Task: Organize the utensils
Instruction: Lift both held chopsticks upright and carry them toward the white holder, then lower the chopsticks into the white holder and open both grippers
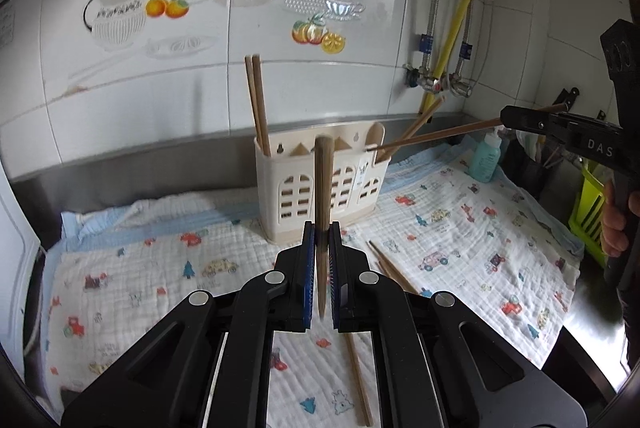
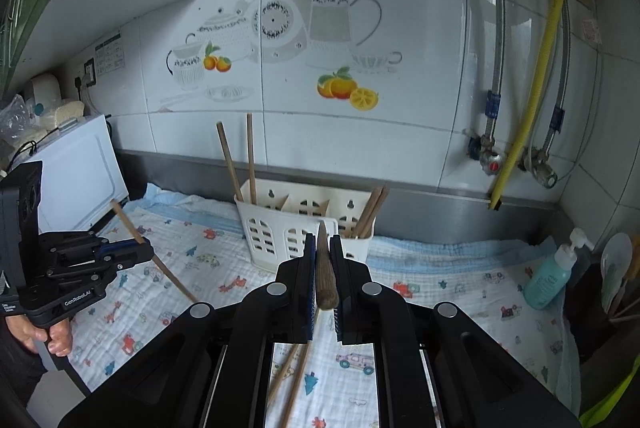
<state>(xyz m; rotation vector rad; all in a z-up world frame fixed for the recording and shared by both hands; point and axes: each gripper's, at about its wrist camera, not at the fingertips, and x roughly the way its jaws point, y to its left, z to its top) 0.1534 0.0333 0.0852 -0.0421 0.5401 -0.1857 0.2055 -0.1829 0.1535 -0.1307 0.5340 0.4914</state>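
Note:
A cream utensil holder (image 1: 320, 187) (image 2: 304, 224) stands on the patterned cloth by the wall. Two chopsticks (image 1: 256, 99) (image 2: 240, 155) stand in its left slot, two more (image 2: 370, 211) lean in its right slot. My left gripper (image 1: 323, 232) (image 2: 138, 252) is shut on a wooden chopstick (image 1: 323, 183) (image 2: 132, 228), held above the cloth left of the holder. My right gripper (image 2: 322, 240) (image 1: 506, 117) is shut on another chopstick (image 2: 325, 272) (image 1: 436, 135), whose tip reaches the holder's right slot. Loose chopsticks (image 1: 392, 272) (image 2: 292, 372) lie on the cloth.
A teal pump bottle (image 2: 554, 272) (image 1: 486, 159) stands at the right by the wall. Pipes and a yellow hose (image 2: 536, 83) run down the tiled wall. A white appliance (image 2: 80, 167) sits at the left. A green rack (image 1: 588, 211) is at the far right.

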